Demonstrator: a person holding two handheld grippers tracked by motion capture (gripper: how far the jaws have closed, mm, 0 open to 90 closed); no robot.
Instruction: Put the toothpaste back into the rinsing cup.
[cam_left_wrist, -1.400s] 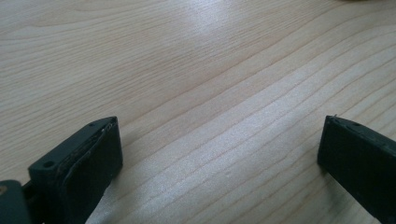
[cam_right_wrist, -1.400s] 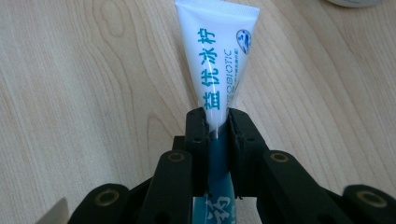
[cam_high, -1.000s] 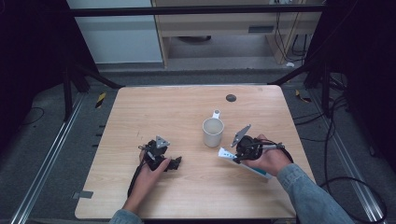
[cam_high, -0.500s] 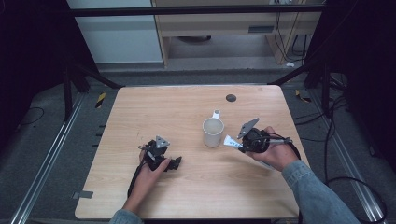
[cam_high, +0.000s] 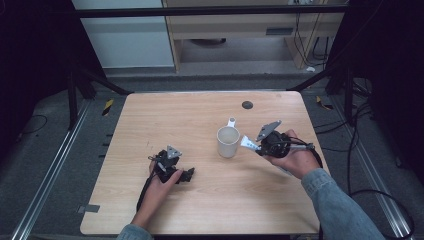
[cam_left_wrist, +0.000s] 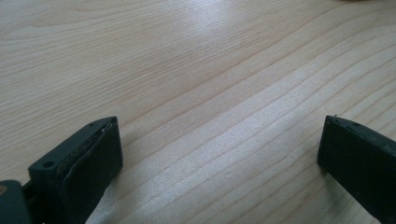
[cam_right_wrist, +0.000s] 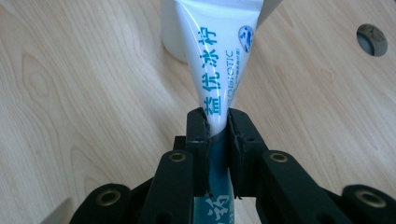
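Observation:
A white mug (cam_high: 228, 142) stands upright right of the table's middle, its handle pointing to the far side. My right gripper (cam_high: 258, 146) hovers just right of it, shut on a white toothpaste tube (cam_high: 248, 143) with blue print. The tube's wide end points toward the mug. In the right gripper view the two pads (cam_right_wrist: 198, 135) pinch the tube (cam_right_wrist: 219, 70) near its narrow part, with the mug (cam_right_wrist: 171, 39) close behind it. My left gripper (cam_high: 185, 174) rests on the wooden table (cam_high: 165, 120) at the front left. Its jaws (cam_left_wrist: 219, 140) stand wide open over bare wood.
A small dark round hole (cam_high: 247, 104) sits in the tabletop beyond the mug, also seen as a hole (cam_right_wrist: 372, 39) in the right gripper view. Black frame posts flank the table's far corners. Cables lie on the floor to the right.
My right gripper has lifted with the tube and moved away from the person, closer to the mug's right side. The left gripper and the mug have not moved.

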